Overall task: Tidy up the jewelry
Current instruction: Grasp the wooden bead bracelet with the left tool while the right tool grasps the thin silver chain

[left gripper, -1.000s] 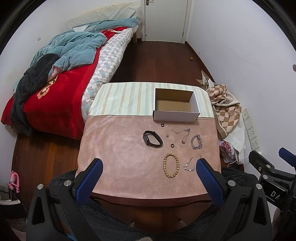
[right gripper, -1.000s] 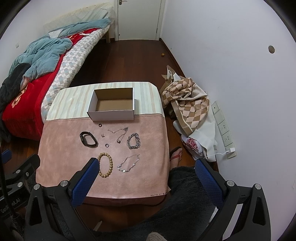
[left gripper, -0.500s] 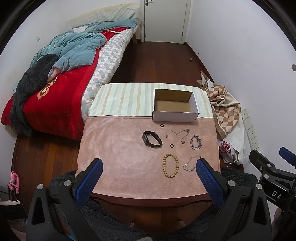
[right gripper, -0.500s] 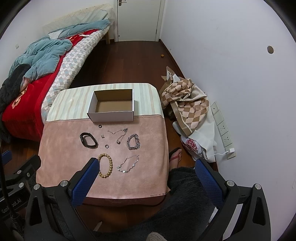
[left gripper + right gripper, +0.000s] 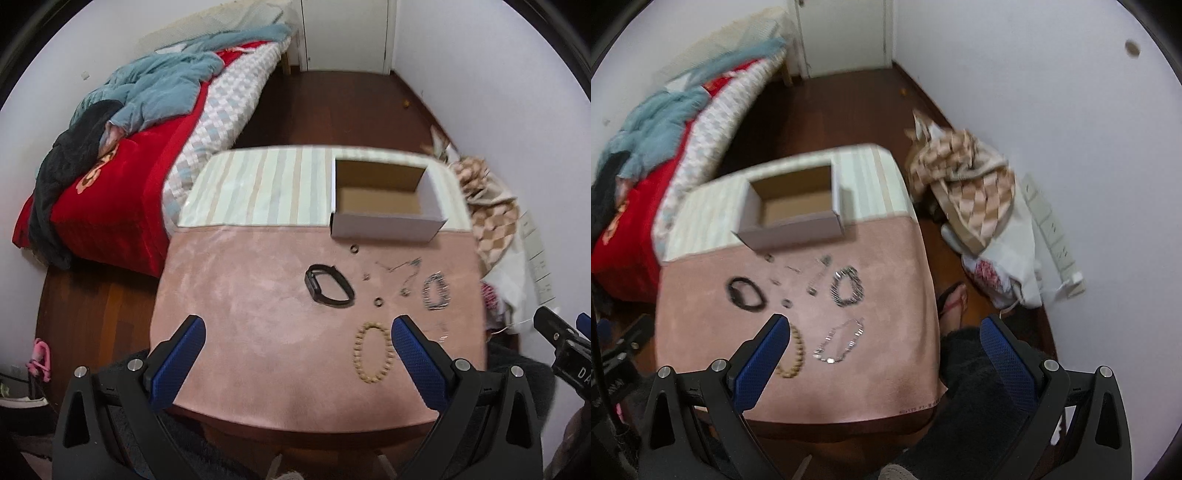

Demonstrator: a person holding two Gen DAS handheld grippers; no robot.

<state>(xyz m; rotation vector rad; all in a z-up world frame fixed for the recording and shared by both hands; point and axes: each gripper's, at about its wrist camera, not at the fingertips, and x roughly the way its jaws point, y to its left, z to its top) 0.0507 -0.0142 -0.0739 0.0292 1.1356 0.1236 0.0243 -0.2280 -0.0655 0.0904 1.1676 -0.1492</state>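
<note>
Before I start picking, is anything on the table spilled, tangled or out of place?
Nothing stands out. The jewelry lies spread out on the pink cloth, pieces apart, none over the edge. The cardboard box sits upright and looks empty. Both views are blurred, so I cannot rule out tangles in the thin chain.

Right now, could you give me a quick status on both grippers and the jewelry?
Left gripper and right gripper open, empty, above table's near edge. Jewelry loose on pink mat; cardboard box empty. Nothing in the way.

From my remote seat both fisheye views look evenly lit, perhaps from overhead, with soft shadows, heavy curving and black corners, and motion blur smearing the box point(image 5: 792, 210) and wall sockets point(image 5: 1052, 229).
</note>
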